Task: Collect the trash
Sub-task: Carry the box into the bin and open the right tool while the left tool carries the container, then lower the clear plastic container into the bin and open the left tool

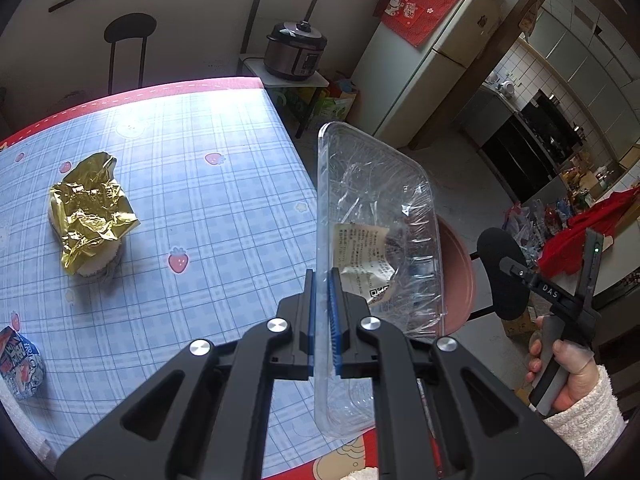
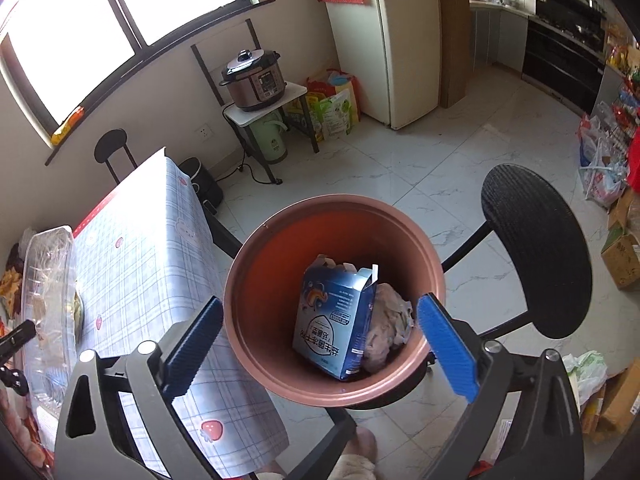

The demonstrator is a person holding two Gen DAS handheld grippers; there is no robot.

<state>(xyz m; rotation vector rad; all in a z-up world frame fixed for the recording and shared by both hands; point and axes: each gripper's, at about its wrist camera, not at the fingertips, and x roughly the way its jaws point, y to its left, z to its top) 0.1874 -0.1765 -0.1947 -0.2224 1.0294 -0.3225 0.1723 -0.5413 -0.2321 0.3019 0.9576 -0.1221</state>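
While left hand-held gripper (image 1: 325,316) pinches plastic tray (image 1: 376,216) | right hand-held gripper (image 2: 320,344) spread above bin (image 2: 276,248)

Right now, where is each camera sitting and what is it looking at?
Left wrist: on the left gripper, facing across the table; its fingers pinch a clear plastic tray; the right hand shows.
Right wrist: on the open right gripper, looking down into the brown bin.
Both show the tray, table, bin, pressure cooker and fridge.
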